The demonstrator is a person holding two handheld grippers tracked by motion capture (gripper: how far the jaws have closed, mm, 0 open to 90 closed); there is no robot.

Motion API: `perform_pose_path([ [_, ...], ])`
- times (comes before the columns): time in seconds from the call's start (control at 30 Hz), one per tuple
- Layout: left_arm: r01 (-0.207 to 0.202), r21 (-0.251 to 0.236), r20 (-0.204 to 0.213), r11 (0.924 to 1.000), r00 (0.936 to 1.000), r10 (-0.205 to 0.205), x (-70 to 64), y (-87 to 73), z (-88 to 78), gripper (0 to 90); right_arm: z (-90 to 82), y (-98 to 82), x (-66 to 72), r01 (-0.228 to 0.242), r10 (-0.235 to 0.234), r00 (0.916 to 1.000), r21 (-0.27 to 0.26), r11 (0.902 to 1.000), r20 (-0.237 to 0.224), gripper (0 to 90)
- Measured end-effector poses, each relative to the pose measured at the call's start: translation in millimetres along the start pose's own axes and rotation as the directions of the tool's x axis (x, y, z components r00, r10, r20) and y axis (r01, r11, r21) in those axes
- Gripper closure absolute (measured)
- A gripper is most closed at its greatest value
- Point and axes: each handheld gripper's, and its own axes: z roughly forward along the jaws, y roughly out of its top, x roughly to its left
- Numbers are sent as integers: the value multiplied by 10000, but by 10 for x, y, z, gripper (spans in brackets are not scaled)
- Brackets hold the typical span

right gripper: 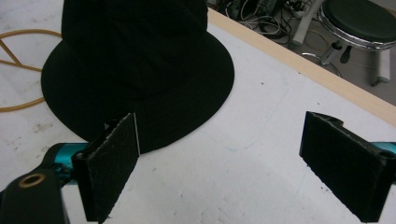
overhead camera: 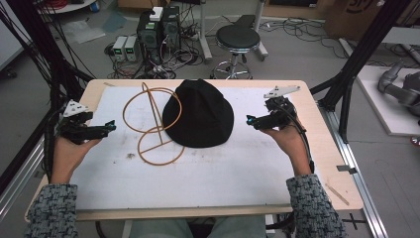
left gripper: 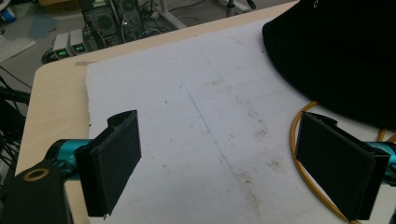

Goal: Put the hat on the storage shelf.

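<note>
A black brimmed hat [overhead camera: 199, 115] lies in the middle of the white mat [overhead camera: 208, 168], seen also in the left gripper view [left gripper: 336, 51] and the right gripper view [right gripper: 135, 60]. Beside it on the left stands an orange wire stand [overhead camera: 151, 124] made of rings, its base ring [left gripper: 303, 172] partly under the hat's brim. My left gripper [overhead camera: 110, 127] hovers at the mat's left edge, open with nothing between its jaws [left gripper: 233, 172]. My right gripper [overhead camera: 250, 120] is held right of the hat, open and empty [right gripper: 224, 172].
The mat covers a wooden table [overhead camera: 322, 148]. Behind the table stand a black round stool [overhead camera: 237, 39], power supplies [overhead camera: 126, 47] and tangled cables on the floor. A black frame post [overhead camera: 361, 54] rises at the right; a grey robot arm part [overhead camera: 401, 87] lies farther right.
</note>
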Motion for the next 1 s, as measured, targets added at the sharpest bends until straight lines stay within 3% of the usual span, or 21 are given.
perform_pose_path([
  [0.5, 77, -3, -12, 10000, 10000, -77, 18, -14, -24, 147, 128, 199, 86, 239, -249, 9994, -429, 9988, -233, 119],
  [1.0, 91, -48, 52, 9999, 9999, -91, 13, -3, -6, 147, 391, 377, 233, -25, -123, 9941, -1359, 9907, -1076, 119],
])
